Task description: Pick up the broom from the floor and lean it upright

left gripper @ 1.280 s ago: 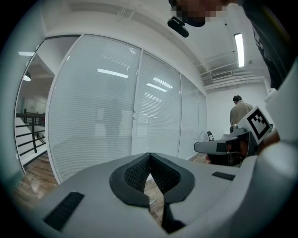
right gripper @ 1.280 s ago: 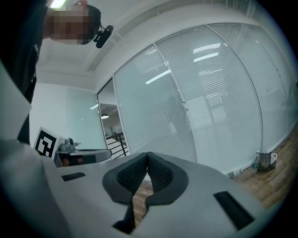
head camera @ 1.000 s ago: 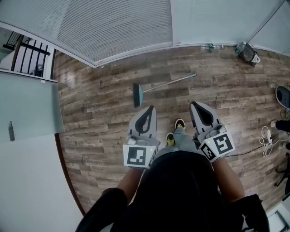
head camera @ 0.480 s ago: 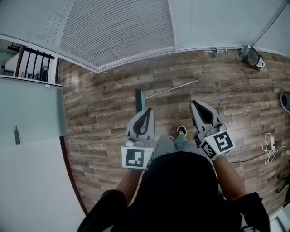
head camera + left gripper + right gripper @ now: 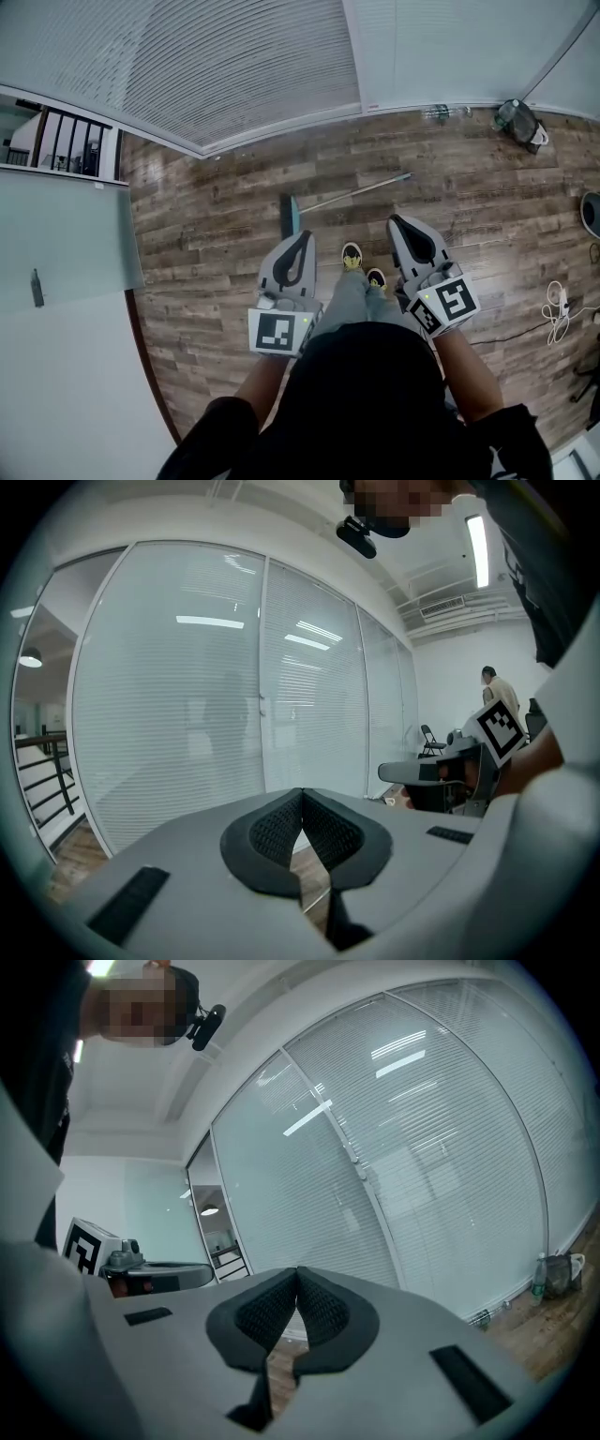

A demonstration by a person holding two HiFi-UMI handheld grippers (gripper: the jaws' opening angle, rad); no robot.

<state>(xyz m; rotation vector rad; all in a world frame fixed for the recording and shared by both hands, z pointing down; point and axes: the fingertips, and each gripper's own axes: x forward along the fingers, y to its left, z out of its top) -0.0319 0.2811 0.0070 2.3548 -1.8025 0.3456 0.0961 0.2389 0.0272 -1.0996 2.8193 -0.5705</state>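
Note:
The broom (image 5: 323,202) lies flat on the wood floor (image 5: 206,244) ahead of me, its teal head (image 5: 291,216) at the left and its thin metal handle running up to the right. My left gripper (image 5: 306,233) is held out in front of my body, shut and empty, its tip just below the broom head in the head view. My right gripper (image 5: 397,221) is beside it, also shut with nothing in it. In the left gripper view the left gripper (image 5: 301,793) points at the blind-covered glass wall; the right gripper (image 5: 298,1270) does too. The broom is hidden in both gripper views.
A glass wall with white blinds (image 5: 234,66) runs along the far side of the floor. A bottle (image 5: 436,113) and a bag (image 5: 520,122) sit at its base on the right. White cables (image 5: 555,309) lie at the right edge. A railing (image 5: 66,150) is at the left.
I have stepped forward, so the broom lies closer to both grippers in the head view. Both grippers stayed shut and moved along with my body.

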